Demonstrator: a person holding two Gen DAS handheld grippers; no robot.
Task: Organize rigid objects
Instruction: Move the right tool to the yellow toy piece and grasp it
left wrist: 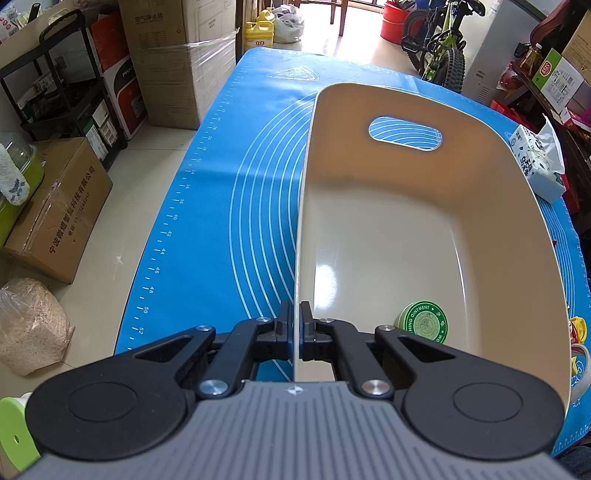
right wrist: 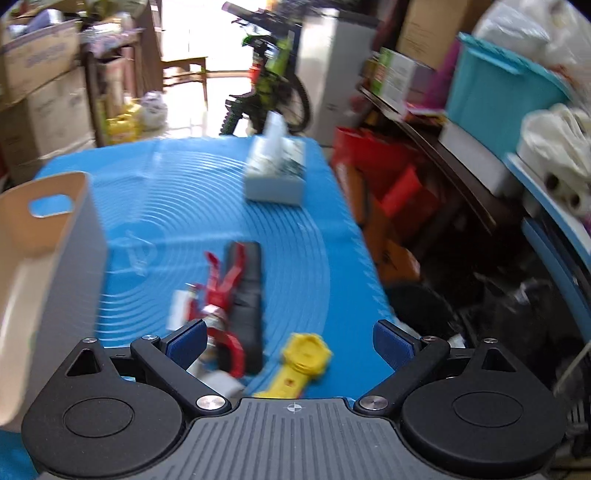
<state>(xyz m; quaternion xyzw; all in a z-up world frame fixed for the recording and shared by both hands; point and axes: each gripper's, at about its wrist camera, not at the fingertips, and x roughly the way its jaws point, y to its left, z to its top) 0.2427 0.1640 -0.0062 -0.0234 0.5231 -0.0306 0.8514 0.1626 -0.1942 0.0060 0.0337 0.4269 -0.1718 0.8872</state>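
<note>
- Where the blue silicone mat [left wrist: 229,206] covers the table, its printed ruler marks and concentric white arcs are readable along the left edge.
- The beige bin [left wrist: 388,229] stands on the mat; its far wall has an oval handle slot, and a round green ointment tin [left wrist: 423,322] lies on its floor near the front.
- The left gripper [left wrist: 295,325] is clamped on the bin's thin left wall, one pad on each side of the rim.
- The right gripper [right wrist: 290,339] has its jaws spread wide with nothing between the pads; this view is motion-blurred.
- Ahead of the right gripper, on the mat, lie a black bar-shaped object [right wrist: 249,295], a red clip-like item [right wrist: 221,288] touching it, and a yellow plastic toy piece [right wrist: 299,360]; the blur hides finer detail.
- A tissue pack [right wrist: 275,173] sits near the mat's far right edge.
- Room: cardboard boxes [left wrist: 177,55], a black shelf cart [left wrist: 62,85] and yellow jugs [left wrist: 260,31] on the pale tiled floor at left; a green bicycle [left wrist: 439,48] beyond the table; cluttered shelving [right wrist: 461,147] at right.
</note>
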